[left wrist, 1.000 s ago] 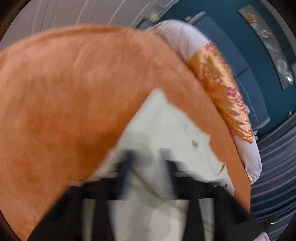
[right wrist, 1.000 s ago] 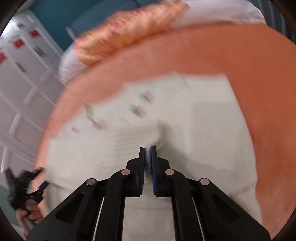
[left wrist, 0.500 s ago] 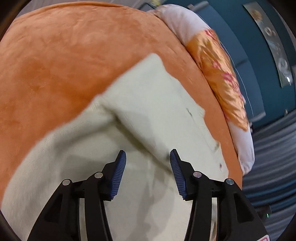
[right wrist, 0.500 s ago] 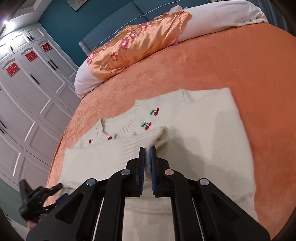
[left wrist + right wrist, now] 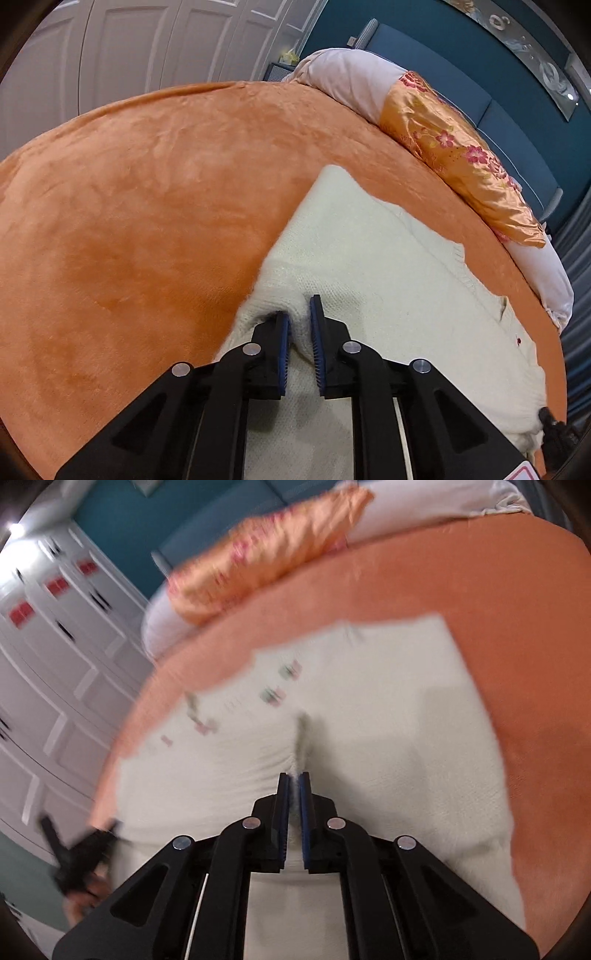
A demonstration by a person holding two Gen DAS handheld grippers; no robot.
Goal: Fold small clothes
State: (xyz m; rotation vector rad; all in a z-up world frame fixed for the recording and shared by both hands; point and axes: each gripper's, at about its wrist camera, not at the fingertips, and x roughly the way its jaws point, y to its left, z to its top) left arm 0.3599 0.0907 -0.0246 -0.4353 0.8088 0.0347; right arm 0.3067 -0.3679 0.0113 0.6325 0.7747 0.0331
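Observation:
A cream knit sweater (image 5: 373, 254) with small cherry motifs lies spread on an orange bedspread (image 5: 129, 206). My left gripper (image 5: 300, 321) is shut on a pinched fold at the sweater's left edge. In the right wrist view, which is blurred, the sweater (image 5: 388, 709) fills the middle, and my right gripper (image 5: 294, 786) is shut on a ridge of its knit near the sleeve cuff. The left gripper also shows in the right wrist view (image 5: 79, 853) at the lower left, at the sweater's edge.
An orange floral satin pillow (image 5: 461, 155) and a pale bolster (image 5: 347, 81) lie along the bed's far side. White wardrobe doors (image 5: 48, 672) stand beside the bed. A dark teal headboard wall (image 5: 498, 85) is behind the pillows.
My left gripper, open over the sweater half a second ago, has closed on a fold at its left edge. My right gripper stays shut on the knit and is moving, blurring its view.

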